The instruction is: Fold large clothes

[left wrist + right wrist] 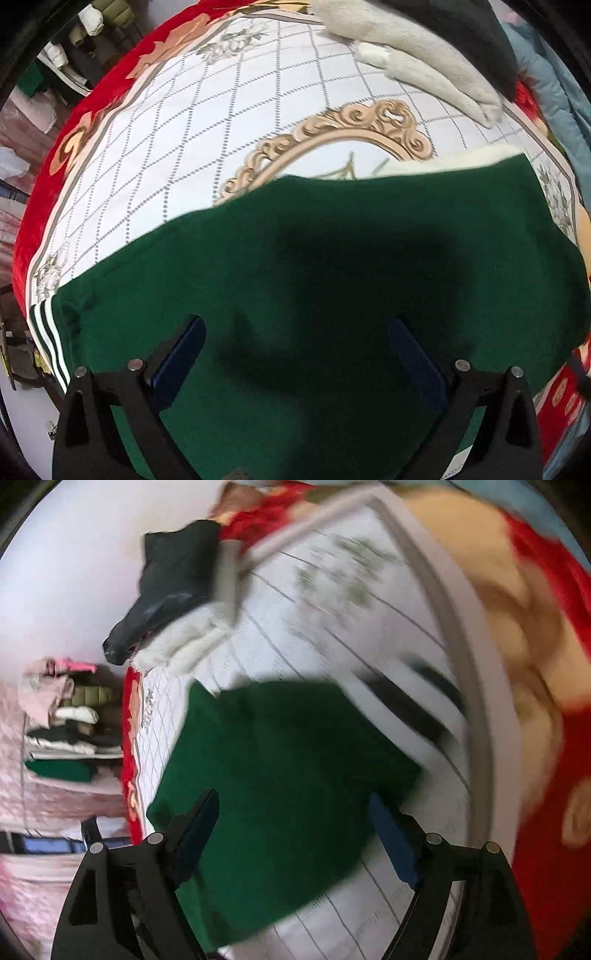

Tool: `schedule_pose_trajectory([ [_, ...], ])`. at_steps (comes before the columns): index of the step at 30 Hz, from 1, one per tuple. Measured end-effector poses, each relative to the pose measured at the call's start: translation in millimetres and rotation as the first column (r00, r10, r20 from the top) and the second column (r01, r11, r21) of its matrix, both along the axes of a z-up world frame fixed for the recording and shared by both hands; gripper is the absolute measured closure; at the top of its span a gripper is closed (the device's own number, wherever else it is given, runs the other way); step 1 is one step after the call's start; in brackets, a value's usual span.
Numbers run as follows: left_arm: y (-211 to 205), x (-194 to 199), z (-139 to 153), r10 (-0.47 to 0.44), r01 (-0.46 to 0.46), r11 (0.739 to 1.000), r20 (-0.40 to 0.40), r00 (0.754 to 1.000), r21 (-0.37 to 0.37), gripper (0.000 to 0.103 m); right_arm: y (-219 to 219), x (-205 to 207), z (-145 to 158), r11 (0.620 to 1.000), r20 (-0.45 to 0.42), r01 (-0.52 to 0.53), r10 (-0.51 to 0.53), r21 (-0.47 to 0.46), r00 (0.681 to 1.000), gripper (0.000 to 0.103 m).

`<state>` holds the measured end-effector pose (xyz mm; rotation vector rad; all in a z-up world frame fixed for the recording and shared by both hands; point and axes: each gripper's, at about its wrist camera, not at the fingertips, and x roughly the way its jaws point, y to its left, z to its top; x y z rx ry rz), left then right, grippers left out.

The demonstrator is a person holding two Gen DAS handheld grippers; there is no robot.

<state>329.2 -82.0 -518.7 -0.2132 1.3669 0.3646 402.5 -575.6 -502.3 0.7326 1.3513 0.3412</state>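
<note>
A dark green garment (332,258) lies spread flat on a bed covered by a white blanket (184,129) printed with a grey lattice, a tan scroll-framed oval and a red floral border. In the left wrist view the left gripper (295,325) hangs over the green cloth with its jaws wide apart and nothing between them; a cuff of white and green stripes (46,332) shows at the garment's left edge, and a cream lining (461,157) peeks out along its far edge. Beyond it, near the far side of the bed, rests a folded cream fleece garment (424,62) with a dark garment (461,26) touching it. The right wrist view is blurred: the right gripper (293,801) is also above the green garment (277,757), jaws apart and holding nothing, with the striped cuff (406,709) beside the cloth. A stack of folded clothes (70,731) sits off the bed, well apart.
</note>
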Motion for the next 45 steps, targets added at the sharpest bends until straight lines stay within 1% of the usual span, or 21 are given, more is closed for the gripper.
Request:
schedule_pose_trajectory([
  [4, -6.5, 2.8, -11.4, -0.012, 0.012, 1.0, -0.02, 1.0, 0.004, 0.0, -2.2, 5.1, -66.3, 0.991, -0.04, -0.005, 0.011, 0.132, 0.999, 0.018],
  [6, -4.7, 5.2, -13.9, -0.017, 0.017, 1.0, -0.026, 1.0, -0.005, 0.0, -1.3, 16.6, -91.7, 0.977, -0.046, 0.007, 0.002, 0.211, 0.999, 0.001],
  [7, -3.6, 6.3, -14.4, -0.022, 0.022, 1.0, -0.022, 1.0, -0.007, 0.0, 2.2, 25.3, -95.4, 0.968, -0.039, 0.028, -0.019, 0.25, 0.999, 0.0],
  [10, -3.4, 6.8, -15.6, -0.037, 0.037, 0.999, -0.012, 0.999, 0.0, 0.0, 20.2, 40.1, -98.9, 0.962, -0.029, 0.018, -0.011, 0.271, 1.0, 0.0],
  [11, -4.7, 7.1, -16.6, -0.045, 0.045, 0.999, -0.01, 0.999, 0.009, 0.0, 22.8, 41.5, -97.3, 0.961, -0.012, 0.014, -0.011, 0.276, 1.0, 0.008],
  [12, -5.3, 7.2, -16.7, -0.047, 0.047, 0.999, -0.009, 0.999, 0.019, 0.0, 25.8, 43.1, -94.3, 0.959, 0.008, 0.011, -0.013, 0.285, 1.0, 0.037],
  [13, -5.0, 7.1, -15.1, -0.048, 0.048, 0.999, -0.005, 0.999, 0.025, 0.0, 28.0, 44.8, -95.0, 0.964, -0.001, 0.017, -0.017, 0.266, 1.0, 0.059],
  [14, -6.5, 8.4, -14.4, -0.051, 0.052, 0.998, -0.006, 0.999, 0.036, 0.0, 28.5, 45.8, -98.5, 0.962, -0.017, 0.033, -0.029, 0.27, 0.999, 0.074],
  [18, -12.1, 11.3, -10.3, -0.057, 0.058, 0.997, -0.01, 0.998, 0.053, 0.0, 23.8, 32.9, -88.1, 0.947, -0.016, 0.124, -0.125, 0.297, 0.992, 0.089],
  [20, -21.9, 12.4, -4.6, -0.07, 0.07, 0.998, 0.004, 0.998, -0.002, 0.0, 9.4, 13.5, -67.4, 0.928, -0.001, 0.205, -0.216, 0.312, 0.976, 0.09],
  [23, -49.6, 12.6, 2.1, -0.13, 0.132, 0.989, 0.023, 0.991, -0.065, 0.0, -20.1, -26.3, -40.1, 0.906, 0.026, 0.327, -0.346, 0.27, 0.938, 0.089],
  [25, -70.6, 11.6, -1.2, -0.174, 0.176, 0.981, 0.025, 0.984, -0.087, 0.0, -38.5, -53.9, -46.9, 0.896, 0.015, 0.372, -0.386, 0.242, 0.922, 0.082],
  [26, -78.4, 11.2, -4.9, -0.191, 0.192, 0.977, 0.02, 0.981, -0.098, 0.0, -43.6, -62.6, -60.1, 0.898, -0.021, 0.37, -0.376, 0.238, 0.926, 0.07],
  [27, -87.2, 10.2, -10.3, -0.206, 0.206, 0.973, 0.013, 0.978, -0.106, 0.0, -48.5, -68.9, -76.4, 0.892, -0.072, 0.366, -0.36, 0.265, 0.93, 0.053],
  [29, -93.0, 8.6, -15.0, -0.21, 0.211, 0.974, 0.021, 0.978, -0.086, 0.0, -48.5, -76.5, -110.5, 0.858, -0.138, 0.358, -0.33, 0.37, 0.934, 0.044],
  [30, -92.8, 8.3, -16.6, -0.206, 0.208, 0.974, 0.024, 0.978, -0.088, 0.0, -48.7, -78.2, -119.0, 0.844, -0.14, 0.359, -0.331, 0.398, 0.933, 0.039],
  [34, -83.0, 6.4, -21.1, -0.154, 0.155, 0.974, 0.018, 0.988, -0.163, 0.0, -28.7, -66.9, -144.1, 0.804, -0.084, 0.285, -0.284, 0.522, 0.955, 0.036],
  [38, -84.7, 6.0, -21.9, -0.171, 0.172, 0.974, 0.02, 0.985, -0.149, 0.0, -3.8, -48.3, -144.8, 0.771, -0.012, 0.248, -0.298, 0.586, 0.955, 0.025],
  [41, -80.8, 5.7, -23.5, -0.164, 0.165, 0.975, 0.019, 0.986, -0.149, 0.0, 14.1, -31.5, -146.0, 0.773, 0.023, 0.21, -0.278, 0.599, 0.96, 0.022],
  [43, -77.5, 7.6, -25.9, -0.152, 0.152, 0.973, 0.01, 0.988, -0.174, 0.0, 23.5, -24.9, -147.5, 0.793, 0.036, 0.197, -0.266, 0.576, 0.963, 0.023],
  [45, -73.4, 5.5, -24.9, -0.139, 0.137, 0.972, 0.005, 0.99, -0.192, 0.0, 27.5, -25.4, -148.4, 0.794, 0.017, 0.211, -0.267, 0.57, 0.963, 0.024],
])
